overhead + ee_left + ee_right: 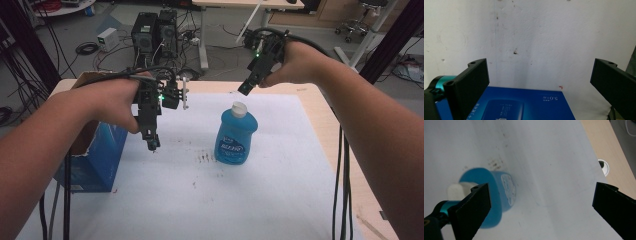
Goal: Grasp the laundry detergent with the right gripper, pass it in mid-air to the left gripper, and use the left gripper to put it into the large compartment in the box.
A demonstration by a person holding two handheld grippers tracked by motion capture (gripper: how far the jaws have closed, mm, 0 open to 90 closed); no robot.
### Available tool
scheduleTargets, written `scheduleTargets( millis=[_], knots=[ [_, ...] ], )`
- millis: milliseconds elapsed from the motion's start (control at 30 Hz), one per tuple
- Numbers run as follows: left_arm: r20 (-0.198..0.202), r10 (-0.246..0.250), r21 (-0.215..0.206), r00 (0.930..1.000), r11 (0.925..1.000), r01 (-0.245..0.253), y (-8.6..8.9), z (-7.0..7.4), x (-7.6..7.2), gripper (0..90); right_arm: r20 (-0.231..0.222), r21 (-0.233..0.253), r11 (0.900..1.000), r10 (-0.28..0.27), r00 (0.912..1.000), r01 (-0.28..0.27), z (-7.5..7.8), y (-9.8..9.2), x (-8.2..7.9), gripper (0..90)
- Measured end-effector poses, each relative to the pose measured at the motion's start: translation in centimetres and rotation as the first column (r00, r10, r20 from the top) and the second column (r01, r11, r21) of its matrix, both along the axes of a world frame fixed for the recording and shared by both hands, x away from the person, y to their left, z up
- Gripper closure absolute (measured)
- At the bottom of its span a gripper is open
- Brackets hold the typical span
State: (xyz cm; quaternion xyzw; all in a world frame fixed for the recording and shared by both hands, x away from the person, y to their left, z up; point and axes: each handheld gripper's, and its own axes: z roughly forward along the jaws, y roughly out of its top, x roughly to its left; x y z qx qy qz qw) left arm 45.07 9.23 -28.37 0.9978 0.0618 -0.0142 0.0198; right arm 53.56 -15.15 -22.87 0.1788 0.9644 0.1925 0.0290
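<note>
White mat [280, 165]; blue bottle [235, 135] blurred under gaping right tool [246, 88]; left tool [152, 142] gaping, box [97, 160] cut off.

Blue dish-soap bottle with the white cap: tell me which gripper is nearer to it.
Right. The right gripper hovers just above the blue dish-soap bottle, jaws open; the left gripper hangs off to its left, beside the blue cardboard box.

Light wooden tabletop [320, 100], bare along the far edge and down the right edge. Covered nearly whole by a white sheet [280, 190], smudged dark near its middle. Standing upright on the sheet, just past the smudges toward the far edge: a blue bottle [235, 134] with a white cap. At the left edge, a blue cardboard box [95, 155], open at the top, overhanging the sheet's left border.
</note>
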Motion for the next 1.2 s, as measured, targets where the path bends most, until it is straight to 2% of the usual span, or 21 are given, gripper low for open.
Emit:
scheduleTargets(
  millis=[100, 233, 300, 367, 400, 533, 833, 933, 1067, 1200],
  knots=[
    [0.008, 0.003, -0.002, 1.0, 1.0, -0.003, 0.2, 0.2, -0.2, 1.9, 0.012, 0.056, 0.998, -0.024, 0.9996, 0.023, 0.0, -0.6, -0.6, 1.2],
    [0.018, 0.007, -0.003, 0.9998, 1.0, -0.007, 0.3, 0.3, -0.4, 1.9, 0.036, 0.121, 0.99, -0.078, 0.9963, 0.073, 0.4, -2.1, -1.3, 1.1],
    [0.02, 0.002, 0.003, 0.9998, 1.0, -0.002, 0.2, 0.5, -0.6, 1.9, 0.05, 0.163, 0.982, -0.108, 0.9929, 0.098, 0.6, -3.1, -1.7, 1.2],
    [0.02, -0.004, 0.006, 0.9998, 1.0, 0.004, 0.0, 0.5, -0.8, 1.9, 0.052, 0.215, 0.968, -0.145, 0.988, 0.131, 0.7, -4.4, -2.3, 1.2],
    [0.02, -0.004, 0.006, 0.9998, 1.0, 0.004, 0.0, 0.5, -0.8, 1.9, 0.06, 0.227, 0.964, -0.154, 0.9863, 0.137, 0.6, -4.8, -2.5, 1.1],
    [0.021, -0.01, 0.009, 0.9997, 0.9999, 0.01, -0.1, 0.6, -1.0, 1.9, 0.063, 0.249, 0.955, -0.18, 0.9816, 0.159, 0.3, -6.2, -3.5, 1.2],
    [0.023, -0.011, 0.007, 0.9997, 0.9999, 0.011, -0.1, 0.7, -1.3, 1.9, 0.07, 0.264, 0.943, -0.228, 0.9712, 0.202, -0.5, -9.8, -6.3, 1.2],
    [0.024, -0.012, 0.006, 0.9996, 0.9999, 0.012, -0.1, 0.7, -1.4, 1.9, 0.072, 0.286, 0.934, -0.245, 0.9669, 0.215, -0.7, -11.0, -7.2, 1.2],
    [0.026, -0.016, 0.008, 0.9995, 0.9998, 0.015, -0.3, 0.8, -1.6, 1.9, 0.079, 0.337, 0.916, -0.257, 0.963, 0.217, -1.1, -12.1, -8.6, 1.1],
    [0.026, -0.02, 0.01, 0.9994, 0.9997, 0.02, -0.5, 0.8, -1.7, 1.9, 0.1, 0.354, 0.912, -0.259, 0.9607, 0.209, -1.8, -12.4, -9.8, 1.2]
  ],
)
